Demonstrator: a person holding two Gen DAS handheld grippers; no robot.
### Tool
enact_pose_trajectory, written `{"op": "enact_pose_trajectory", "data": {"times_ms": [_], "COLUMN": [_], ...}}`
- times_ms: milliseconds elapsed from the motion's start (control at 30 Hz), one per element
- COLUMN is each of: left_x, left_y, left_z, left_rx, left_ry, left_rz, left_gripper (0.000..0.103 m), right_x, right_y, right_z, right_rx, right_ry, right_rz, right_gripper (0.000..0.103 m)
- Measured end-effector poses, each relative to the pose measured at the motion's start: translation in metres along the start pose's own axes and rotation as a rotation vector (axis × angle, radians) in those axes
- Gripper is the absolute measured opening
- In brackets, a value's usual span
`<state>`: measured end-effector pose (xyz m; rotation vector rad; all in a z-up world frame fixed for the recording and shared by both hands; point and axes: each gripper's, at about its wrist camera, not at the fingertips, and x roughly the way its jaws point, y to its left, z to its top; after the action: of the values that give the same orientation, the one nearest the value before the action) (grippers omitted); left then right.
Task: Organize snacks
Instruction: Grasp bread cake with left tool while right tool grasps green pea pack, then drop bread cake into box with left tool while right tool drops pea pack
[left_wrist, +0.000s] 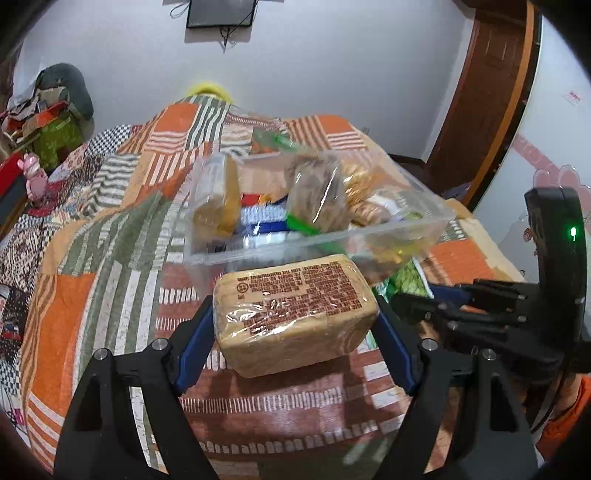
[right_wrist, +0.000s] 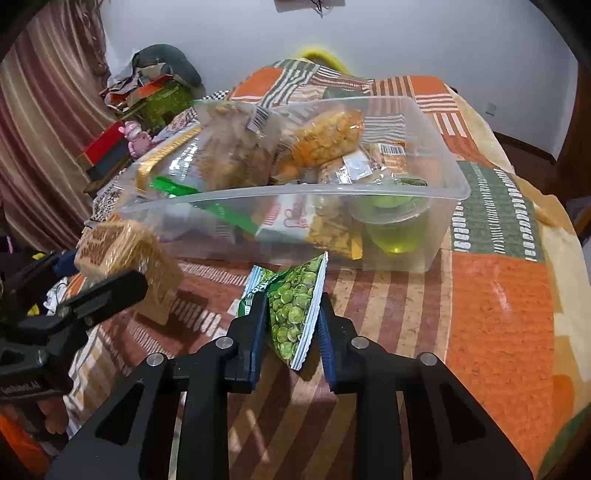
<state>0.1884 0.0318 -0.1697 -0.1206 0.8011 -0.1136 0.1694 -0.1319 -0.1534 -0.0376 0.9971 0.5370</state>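
Observation:
My left gripper (left_wrist: 295, 317) is shut on a tan wrapped cake block (left_wrist: 295, 310) with brown print, held above the bedspread just in front of the clear plastic bin (left_wrist: 424, 223). The block also shows in the right wrist view (right_wrist: 122, 254). My right gripper (right_wrist: 291, 317) is shut on a green pea packet (right_wrist: 295, 310), held near the bin's front wall (right_wrist: 295, 192). The bin holds several snack bags and a green jelly cup (right_wrist: 395, 218).
A patchwork bedspread (right_wrist: 498, 295) covers the bed. A pink toy (right_wrist: 135, 138) and piled boxes and clothes (right_wrist: 155, 85) sit at the far left. A wooden door (left_wrist: 487, 92) is at the right, a white wall behind.

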Motion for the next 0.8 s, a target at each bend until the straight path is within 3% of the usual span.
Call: {"op": "enact_pose_trajectory", "data": {"times_ms": [467,800], "left_x": [-0.022,0.015], "left_y": [-0.023,-0.042], "left_z": [0.037,0.076], "left_rx": [0.015,0.03], "left_ry": [-0.095,-0.086], "left_rz": [-0.014,-0.073], "left_gripper": [0.08,0.08], "right_x": [-0.067,-0.062], "right_y": [-0.011,-0.033], "right_z": [0.01,0.043], "right_rx": [-0.043,-0.016], "right_ry": [-0.178,-0.244], "right_rz": [-0.058,-0.115], "right_gripper": [0.023,0.023]}}
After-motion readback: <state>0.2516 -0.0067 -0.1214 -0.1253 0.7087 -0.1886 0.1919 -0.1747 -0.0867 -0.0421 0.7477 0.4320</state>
